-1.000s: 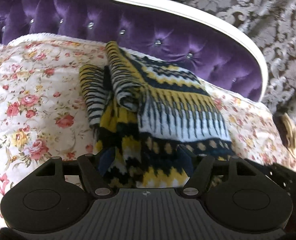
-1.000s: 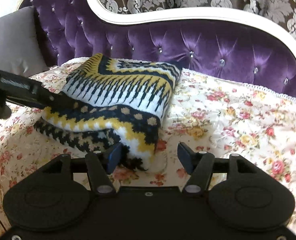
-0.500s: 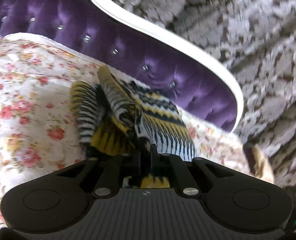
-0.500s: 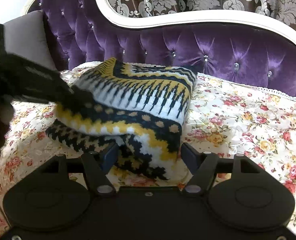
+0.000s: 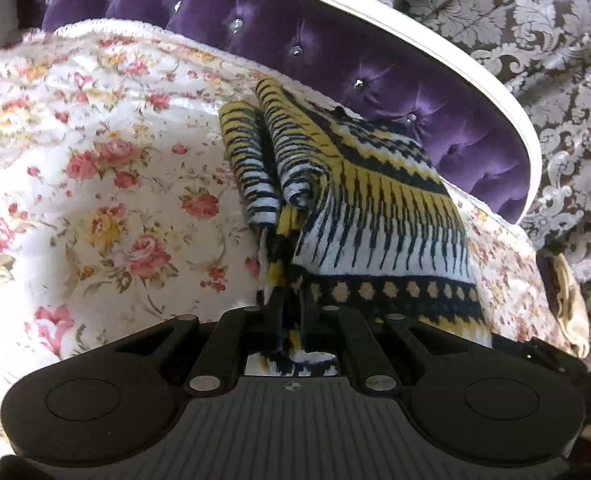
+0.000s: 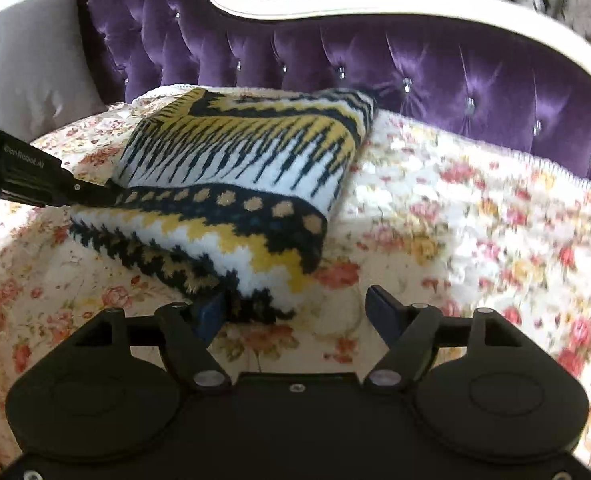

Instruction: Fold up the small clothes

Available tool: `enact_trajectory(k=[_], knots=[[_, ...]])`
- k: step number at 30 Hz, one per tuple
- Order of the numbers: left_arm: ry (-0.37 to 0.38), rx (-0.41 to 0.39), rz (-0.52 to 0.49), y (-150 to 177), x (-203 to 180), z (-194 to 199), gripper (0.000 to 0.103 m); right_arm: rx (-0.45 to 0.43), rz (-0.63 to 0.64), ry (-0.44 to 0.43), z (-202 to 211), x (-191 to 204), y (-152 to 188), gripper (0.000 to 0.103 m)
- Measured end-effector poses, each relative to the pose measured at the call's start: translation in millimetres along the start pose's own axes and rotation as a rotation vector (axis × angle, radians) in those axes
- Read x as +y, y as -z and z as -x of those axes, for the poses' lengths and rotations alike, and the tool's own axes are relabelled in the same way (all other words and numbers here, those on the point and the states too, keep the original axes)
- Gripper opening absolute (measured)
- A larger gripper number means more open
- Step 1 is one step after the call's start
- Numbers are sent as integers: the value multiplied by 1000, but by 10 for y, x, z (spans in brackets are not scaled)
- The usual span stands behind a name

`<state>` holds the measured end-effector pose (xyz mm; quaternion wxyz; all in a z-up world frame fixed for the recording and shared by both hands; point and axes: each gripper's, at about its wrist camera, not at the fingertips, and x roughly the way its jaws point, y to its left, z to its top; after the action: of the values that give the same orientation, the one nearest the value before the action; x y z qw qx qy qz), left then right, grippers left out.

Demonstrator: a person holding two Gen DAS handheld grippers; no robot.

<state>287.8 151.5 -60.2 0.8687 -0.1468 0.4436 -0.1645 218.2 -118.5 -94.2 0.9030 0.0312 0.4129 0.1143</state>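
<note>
A folded knit sweater with yellow, white and dark navy patterns lies on the floral bedspread. My left gripper is shut on the sweater's near edge, with cloth pinched between the jaws. In the right wrist view the sweater sits left of centre, its left edge lifted by the left gripper. My right gripper is open, its left finger touching the sweater's near corner; nothing is held between its jaws.
A purple tufted headboard with a white frame runs behind the bed. A grey pillow stands at the far left. Patterned curtains hang behind. A beige object lies off the bed's right edge.
My left gripper closed on the sweater's edge and is lifting it. My right gripper moved closer to the sweater's near corner and stayed open.
</note>
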Motion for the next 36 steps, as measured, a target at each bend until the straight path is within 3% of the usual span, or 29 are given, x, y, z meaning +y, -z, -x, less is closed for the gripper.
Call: enact_trajectory(k=[2, 4, 6, 7, 8, 9, 12, 14, 19, 21, 23, 26, 28, 33, 36], knots=[[-11, -70, 8, -53, -45, 195, 8, -8, -39, -77, 128, -108, -16, 77], [-74, -177, -40, -146, -178, 398, 9, -56, -93, -136, 280, -254, -53, 78], [-98, -249, -87, -277, -333, 490, 16, -121, -157, -176, 391, -416, -135, 81], [-101, -271, -99, -356, -410, 486, 29, -152, -194, -191, 407, -507, -201, 82], [-102, -281, -109, -433, -484, 451, 36, -178, -237, -201, 389, -599, -282, 82], [-103, -285, -117, -502, -551, 396, 37, -197, -274, -203, 346, -671, -361, 82], [-139, -267, -166, -609, -752, 131, 37, -242, -345, -171, 95, -843, -604, 82], [-170, -241, -201, -609, -820, -57, 37, -227, -368, -144, -146, -891, -748, 82], [-260, -144, -261, -401, -697, -423, 38, -77, -330, -80, -763, -668, -785, 81], [-294, -145, -277, -303, -592, -420, 49, -73, -257, -52, -842, -402, -723, 80], [-296, -130, -219, -253, -425, -385, 64, -105, -154, 10, -802, -130, -717, 79], [-253, -122, -116, -221, -225, -344, 71, -124, -50, 35, -766, 36, -716, 80], [-261, -127, -132, -201, -237, -353, 74, -121, -81, -3, -783, -72, -694, 81], [-199, -124, -64, -245, -135, -376, 79, -94, -297, -219, -814, -571, -571, 88], [-174, -117, -42, -270, -82, -356, 79, -94, -300, -302, -779, -699, -530, 91]])
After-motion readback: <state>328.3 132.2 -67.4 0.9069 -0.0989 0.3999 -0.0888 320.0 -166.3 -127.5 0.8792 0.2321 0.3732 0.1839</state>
